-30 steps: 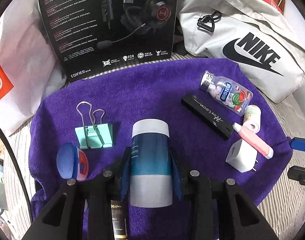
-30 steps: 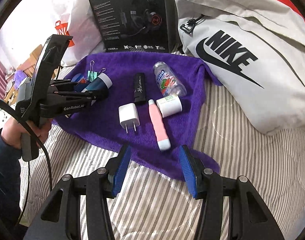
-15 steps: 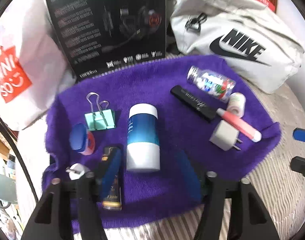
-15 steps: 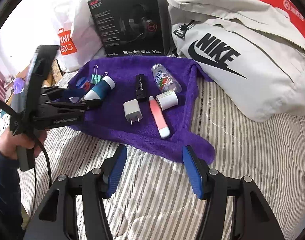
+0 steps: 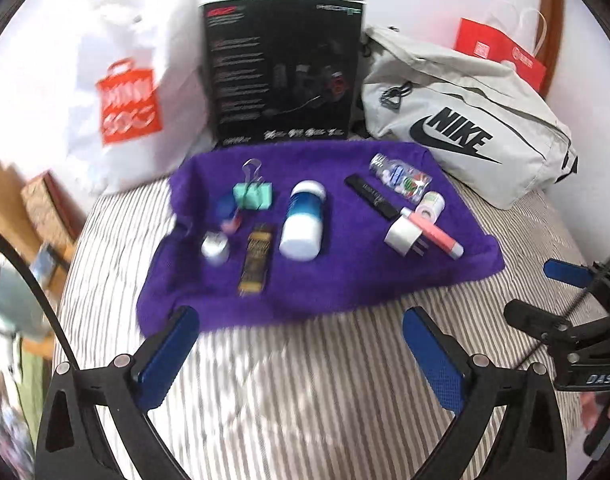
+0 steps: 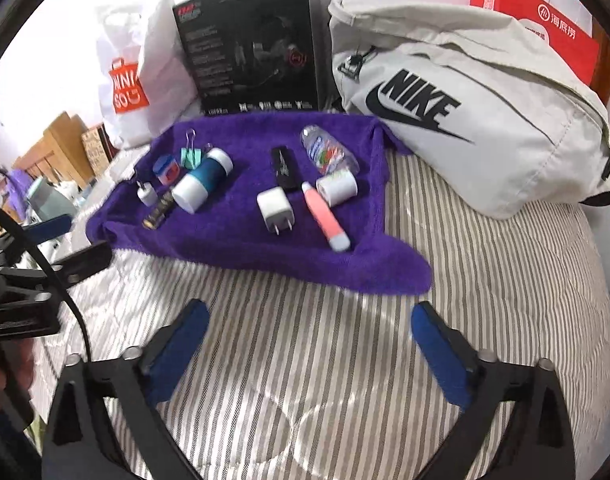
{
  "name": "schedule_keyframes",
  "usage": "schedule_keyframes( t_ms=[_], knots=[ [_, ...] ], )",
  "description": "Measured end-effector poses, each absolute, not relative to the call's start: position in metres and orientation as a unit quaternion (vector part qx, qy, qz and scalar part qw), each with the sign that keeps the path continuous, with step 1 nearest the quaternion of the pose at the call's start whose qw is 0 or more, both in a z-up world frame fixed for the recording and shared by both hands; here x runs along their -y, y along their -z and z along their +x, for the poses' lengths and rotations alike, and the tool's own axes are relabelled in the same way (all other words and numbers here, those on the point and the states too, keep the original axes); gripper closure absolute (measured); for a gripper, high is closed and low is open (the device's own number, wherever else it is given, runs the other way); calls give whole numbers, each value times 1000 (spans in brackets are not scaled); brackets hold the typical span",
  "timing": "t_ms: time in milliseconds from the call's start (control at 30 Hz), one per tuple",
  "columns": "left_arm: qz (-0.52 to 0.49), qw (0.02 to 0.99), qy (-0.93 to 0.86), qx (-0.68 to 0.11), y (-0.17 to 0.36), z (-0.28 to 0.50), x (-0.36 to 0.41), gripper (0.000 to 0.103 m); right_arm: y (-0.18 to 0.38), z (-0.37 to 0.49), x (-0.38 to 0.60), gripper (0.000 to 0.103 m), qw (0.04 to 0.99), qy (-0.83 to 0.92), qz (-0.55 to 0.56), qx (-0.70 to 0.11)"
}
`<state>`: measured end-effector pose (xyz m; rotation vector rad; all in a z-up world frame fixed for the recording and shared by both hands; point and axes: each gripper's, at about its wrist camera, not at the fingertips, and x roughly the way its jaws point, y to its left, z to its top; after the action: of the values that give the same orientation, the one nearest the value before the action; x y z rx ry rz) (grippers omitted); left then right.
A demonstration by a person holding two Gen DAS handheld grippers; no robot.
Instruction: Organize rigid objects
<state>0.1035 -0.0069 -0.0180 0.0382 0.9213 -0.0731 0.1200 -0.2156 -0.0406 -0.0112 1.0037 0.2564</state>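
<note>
Left wrist view: both the left gripper (image 5: 301, 354) and right gripper (image 6: 309, 344) are held apart, empty, above the striped bedcover (image 5: 305, 380) before the purple towel (image 5: 329, 280).

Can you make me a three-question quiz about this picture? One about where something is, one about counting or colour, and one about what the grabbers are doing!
1. Where does the blue and white cylindrical bottle lie?
A. On the purple fuzzy towel
B. On the grey Nike bag
C. In a gripper

2. How many white plug chargers are on the towel?
A. One
B. Two
C. Four

3. How is the left hand-held gripper?
A. Shut on the bottle
B. Open, holding nothing
C. Shut on the mint green binder clip

Answers:
1 A: it lies on its side on the purple fabric.
2 B: a large white charger and a small white charger.
3 B: its blue pads stand wide apart over the striped bedding.
</note>
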Motion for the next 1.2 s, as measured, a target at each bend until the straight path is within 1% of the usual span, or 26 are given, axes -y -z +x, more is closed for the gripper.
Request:
schedule_keyframes(
  t_ms=[233, 467, 600, 1200],
  knots=[
    [8, 903, 4, -429, 15, 72, -11, 0, 43, 97, 210, 0, 871, -101, -14, -481],
    [-2, 905, 7, -426, 15, 50, -3, 0, 34, 76, 220, 0, 874, -76, 1, -480],
    [-4, 904, 9, -428, 17, 44, 1, 0, 32, 68, 228, 0, 874, -71, 14, -481],
    [-1, 906, 11, -423, 14, 33, 5, 0, 20, 48, 228, 0, 879, -76, 4, -470]
  ],
)
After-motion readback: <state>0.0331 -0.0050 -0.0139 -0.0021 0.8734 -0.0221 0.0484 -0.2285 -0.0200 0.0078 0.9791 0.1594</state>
